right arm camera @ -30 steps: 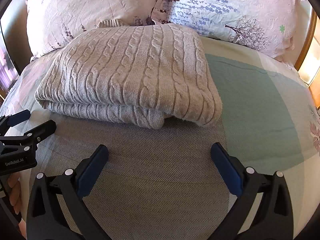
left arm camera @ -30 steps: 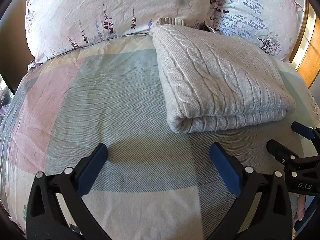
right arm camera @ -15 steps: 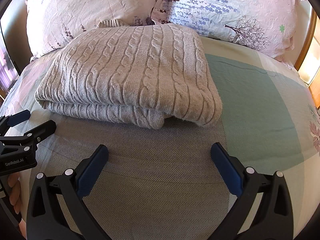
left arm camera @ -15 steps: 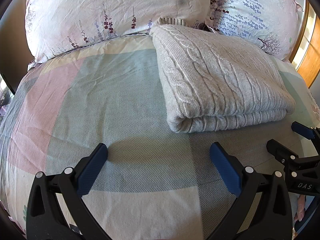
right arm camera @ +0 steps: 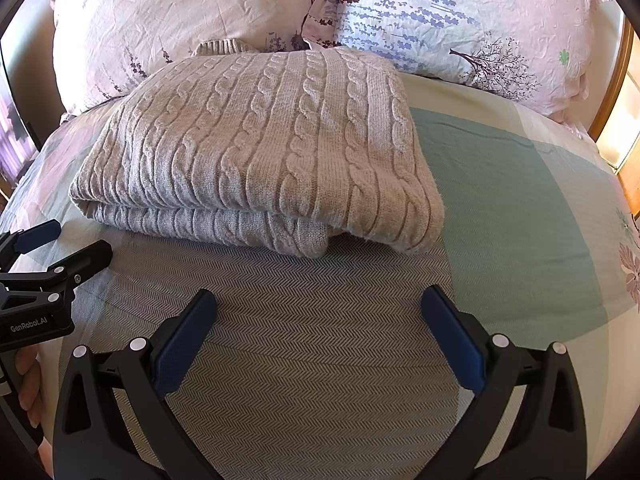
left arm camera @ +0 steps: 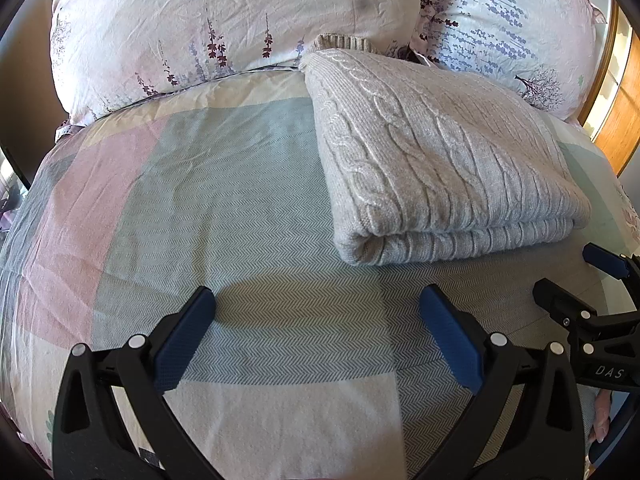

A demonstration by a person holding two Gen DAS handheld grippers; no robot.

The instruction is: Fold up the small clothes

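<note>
Each camera sits low behind its own spread fingers and looks forward across the bed [left arm camera: 240, 208] toward the pillows [right arm camera: 460, 20] at its head. The left view faces the near left corner of the folded sweater [left arm camera: 432, 160] from close by, with the right gripper [left arm camera: 580, 280] at its right edge. The right view faces the sweater's front edge at like closeness with the left gripper [right arm camera: 60, 244] at its left edge; both share sweater, pillows and the quilt before it.
</note>
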